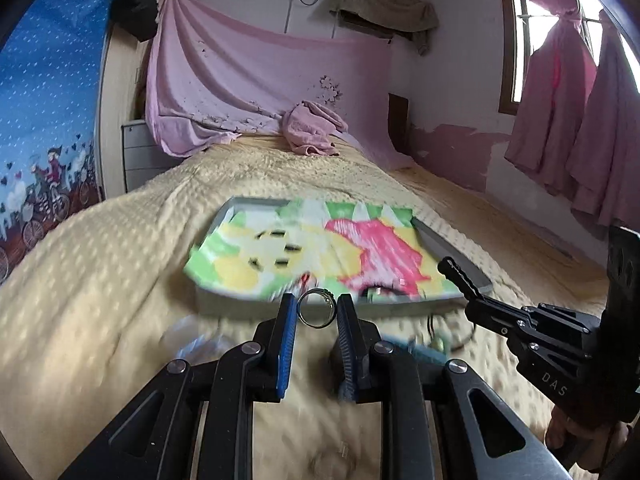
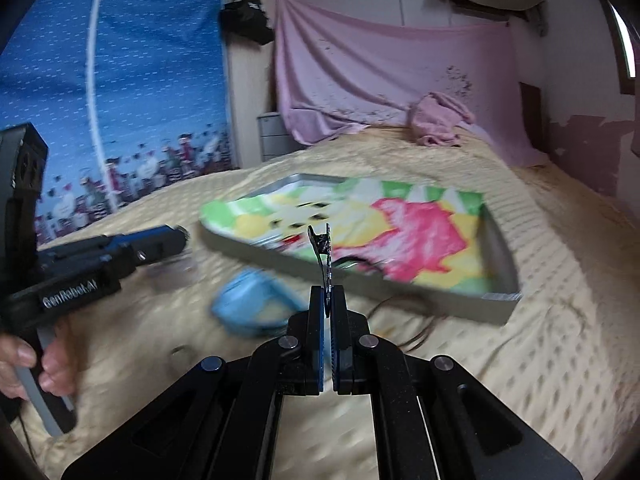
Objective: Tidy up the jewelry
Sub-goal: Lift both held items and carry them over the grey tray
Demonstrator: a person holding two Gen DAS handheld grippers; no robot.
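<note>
A silver ring [image 1: 316,325] stands upright between the blue pads of my left gripper [image 1: 317,305], which is shut on it above the bed, just short of the tray. That grey metal tray [image 1: 452,251] [image 2: 400,294] lies on the bed with a bright green, yellow and pink cloth [image 1: 372,248] [image 2: 420,232] in it. My right gripper [image 2: 329,294] is shut on a thin dark ornament [image 2: 323,252] that sticks up edge-on from its pads, in front of the tray's near wall. Each gripper shows in the other's view: right gripper [image 1: 456,276], left gripper [image 2: 176,238].
On the yellow blanket [image 1: 100,280] near the tray lie a blurred light blue item [image 2: 252,306], a thin dark loop [image 2: 416,322] and a small ring [image 2: 182,350]. A pink towel [image 1: 312,130] sits at the head of the bed. A hand [image 2: 24,360] grips the left gripper's handle.
</note>
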